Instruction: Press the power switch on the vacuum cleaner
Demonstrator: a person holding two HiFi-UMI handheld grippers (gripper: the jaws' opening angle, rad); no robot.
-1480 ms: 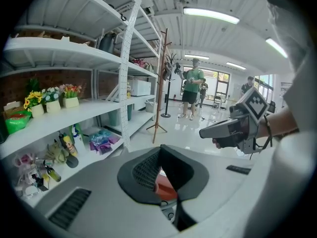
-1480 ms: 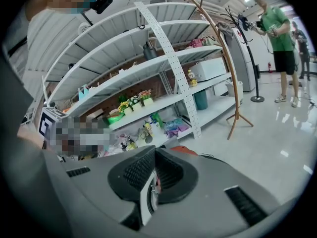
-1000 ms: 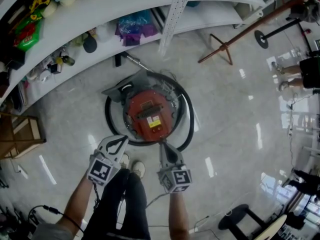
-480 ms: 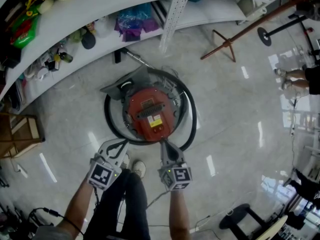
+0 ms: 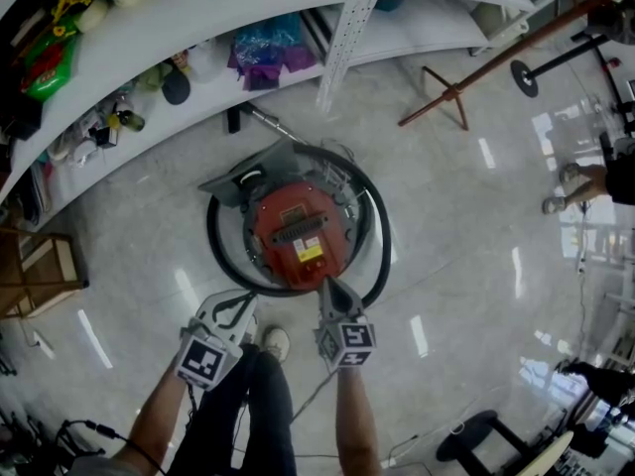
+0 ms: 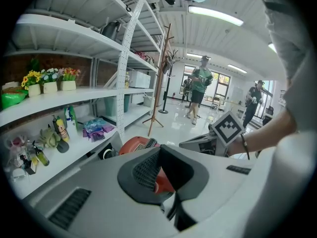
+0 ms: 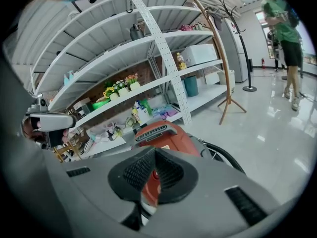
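On the glossy pale floor [image 5: 466, 216] directly below the person stands the vacuum cleaner [image 5: 298, 231], a round red canister seen from above. Its black hose [image 5: 379, 236] is coiled in a ring around the body. Behind it run long white shelves [image 5: 208, 13] holding small bottles, bags and potted flowers, and a wooden coat stand [image 5: 446, 95] stands off to the right.

Both arms reach down and forward towards the machine. The right gripper [image 5: 328, 290] has its jaws brought together into a single narrow point, and that point sits just at the near edge of the red body, between the casing and the hose. It seems held this way so the closed tip can serve as a finger for pushing a button. The right gripper view looks over those closed jaws [image 7: 154, 155] at the red casing [image 7: 166, 133] right ahead, with nothing gripped.

The left gripper [image 5: 241, 301] hangs back, near the person's shoe [image 5: 276, 340] and outside the hose ring. Its jaws also meet at the tips and hold nothing. In its own view [image 6: 158, 155] the vacuum [image 6: 141, 144] shows farther off. It looks parked out of the way, taking no part in the press.

Which feature on the casing is the power switch cannot be made out. The press looks not yet made.
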